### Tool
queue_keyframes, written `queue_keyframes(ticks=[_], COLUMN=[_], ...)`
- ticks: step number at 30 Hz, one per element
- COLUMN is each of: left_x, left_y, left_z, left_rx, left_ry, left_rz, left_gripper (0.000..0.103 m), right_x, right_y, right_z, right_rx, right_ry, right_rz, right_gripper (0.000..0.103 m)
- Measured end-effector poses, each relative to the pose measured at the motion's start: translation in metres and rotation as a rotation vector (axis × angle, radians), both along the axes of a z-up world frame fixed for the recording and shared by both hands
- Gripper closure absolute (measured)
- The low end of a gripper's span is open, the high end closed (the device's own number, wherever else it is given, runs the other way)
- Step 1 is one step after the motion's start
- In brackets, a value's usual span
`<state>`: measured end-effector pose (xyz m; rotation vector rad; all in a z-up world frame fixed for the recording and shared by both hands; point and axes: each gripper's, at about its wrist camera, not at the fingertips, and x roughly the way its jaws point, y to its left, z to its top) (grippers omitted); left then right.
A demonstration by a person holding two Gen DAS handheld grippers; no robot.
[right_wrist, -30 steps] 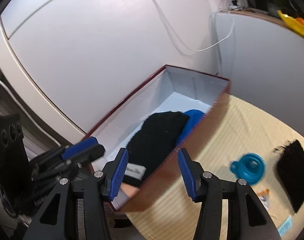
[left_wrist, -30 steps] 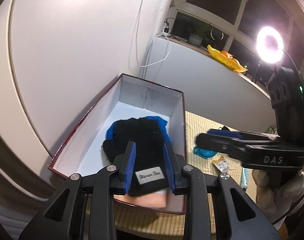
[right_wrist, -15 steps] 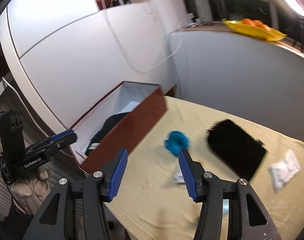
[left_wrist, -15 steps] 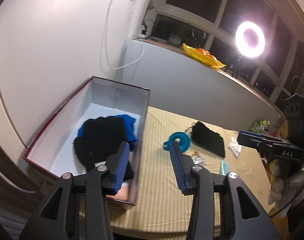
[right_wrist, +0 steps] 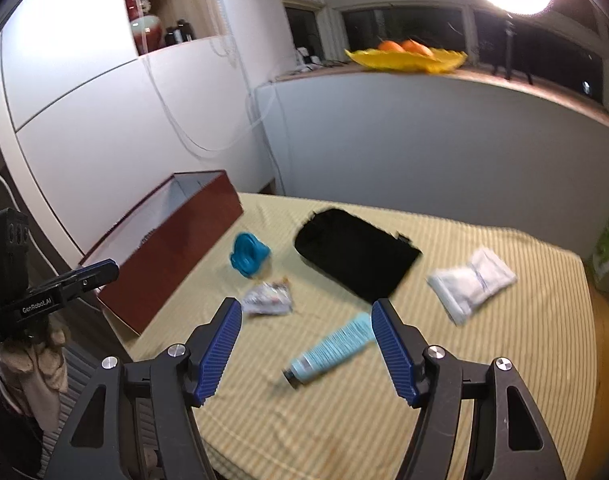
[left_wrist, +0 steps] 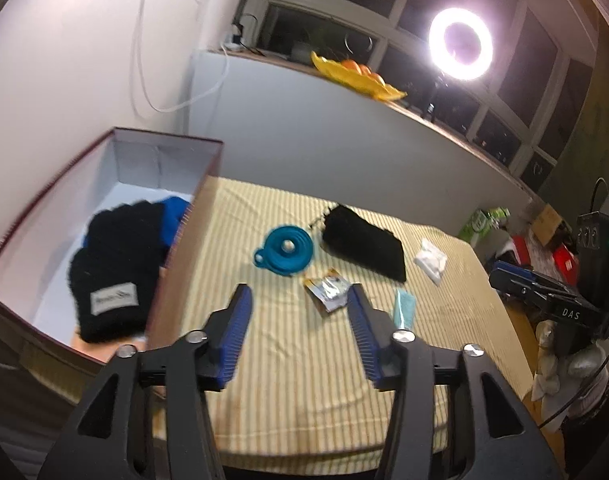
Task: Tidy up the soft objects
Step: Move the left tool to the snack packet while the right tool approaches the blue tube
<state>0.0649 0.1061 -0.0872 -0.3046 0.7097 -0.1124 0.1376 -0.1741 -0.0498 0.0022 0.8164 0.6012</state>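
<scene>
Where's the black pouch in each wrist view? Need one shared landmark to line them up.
Left wrist: black pouch lies right of centre on the striped cloth, just right of the teal funnel.
Right wrist: black pouch lies at centre, beyond the open hand-held gripper, again right of the teal funnel.
Shared landmark: the red box, left of the funnel in both views.

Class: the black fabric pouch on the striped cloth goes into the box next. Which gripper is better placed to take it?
Probably the right gripper: the black fabric pouch lies just beyond its opening, empty jaws. The left gripper sits nearer the red cardboard box.
</scene>
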Motion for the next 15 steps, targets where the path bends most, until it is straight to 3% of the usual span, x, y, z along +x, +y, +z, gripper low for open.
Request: queue_keyframes(ticks=[15], left_x=[0.017], left_y=[-0.033], left_z=[-0.021], left_rx=[-0.005], left_ry=[0.06], left_rz=[-0.078], left_gripper=[0.051], right_x=[-0.001], right_y=[-0.051], right_z=[-0.034], right_rx=[0.024], right_ry=[0.132], right_rz=[-0.119], right_gripper=[0.039])
